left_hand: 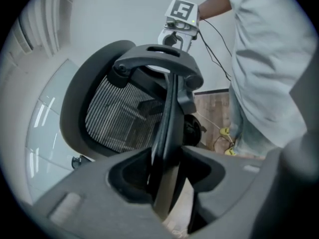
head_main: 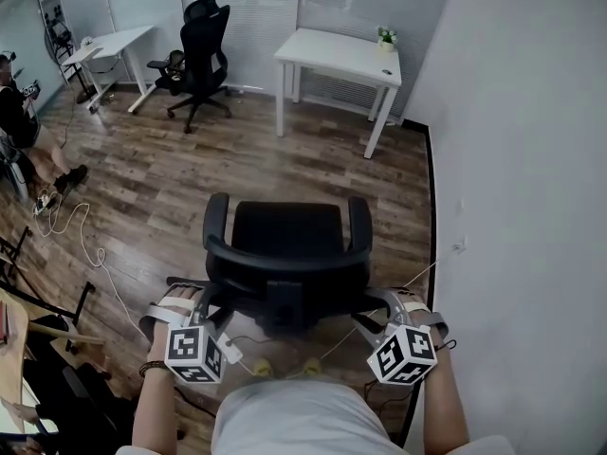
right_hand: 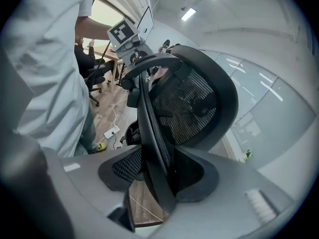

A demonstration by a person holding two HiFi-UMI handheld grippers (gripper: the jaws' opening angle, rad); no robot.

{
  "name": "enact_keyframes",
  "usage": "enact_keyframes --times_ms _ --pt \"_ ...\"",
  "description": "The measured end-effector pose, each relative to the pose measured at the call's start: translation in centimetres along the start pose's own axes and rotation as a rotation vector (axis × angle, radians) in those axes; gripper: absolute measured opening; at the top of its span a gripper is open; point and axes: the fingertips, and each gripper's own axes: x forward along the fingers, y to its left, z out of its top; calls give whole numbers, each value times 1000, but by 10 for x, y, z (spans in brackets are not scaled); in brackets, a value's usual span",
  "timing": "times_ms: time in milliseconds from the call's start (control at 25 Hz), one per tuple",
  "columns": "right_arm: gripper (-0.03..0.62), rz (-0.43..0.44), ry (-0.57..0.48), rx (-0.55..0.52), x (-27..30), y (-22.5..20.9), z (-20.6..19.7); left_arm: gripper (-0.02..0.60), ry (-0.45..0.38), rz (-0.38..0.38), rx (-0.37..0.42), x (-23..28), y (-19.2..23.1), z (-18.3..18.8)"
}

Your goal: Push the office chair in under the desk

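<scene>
The left gripper (head_main: 194, 303) straddles the office chair's (head_main: 285, 245) left backrest edge, jaws wide and not pinching. The right gripper (head_main: 391, 306) straddles the right edge the same way. The desk (head_main: 337, 55) stands well beyond the chair's seat, ahead and slightly right, so both hands look equally near for pushing.

The person wears a pale grey short-sleeved cotton shirt (head_main: 289, 417), pale blue-grey trousers (left_hand: 246, 139) and a thin dark wristband (head_main: 152, 368). The left gripper (left_hand: 169, 172) and the right gripper (right_hand: 157, 177) have broad, matt grey plastic jaws. Each carries a white cube printed with black square markers (head_main: 194, 354), and pale straps (head_main: 177, 301) cross the hand. A thin black cable (left_hand: 222, 46) trails from the right gripper.
</scene>
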Motion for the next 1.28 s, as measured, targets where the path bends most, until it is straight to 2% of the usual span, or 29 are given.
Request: enact_keyframes --times_ms 360,560,680,1040,1280 --pt "196 6 31 32 7 -5 5 183 -45 -1 28 5 11 -7" --pt "198 -51 36 38 14 -9 14 179 -54 12 57 10 25 -18" --pt "198 -53 55 64 23 -16 19 179 -68 16 74 17 38 -25" --pt "206 -110 76 112 48 -49 22 178 -126 27 140 46 81 -34" --pt "206 -124 87 125 64 -91 9 181 -141 12 155 78 123 -24"
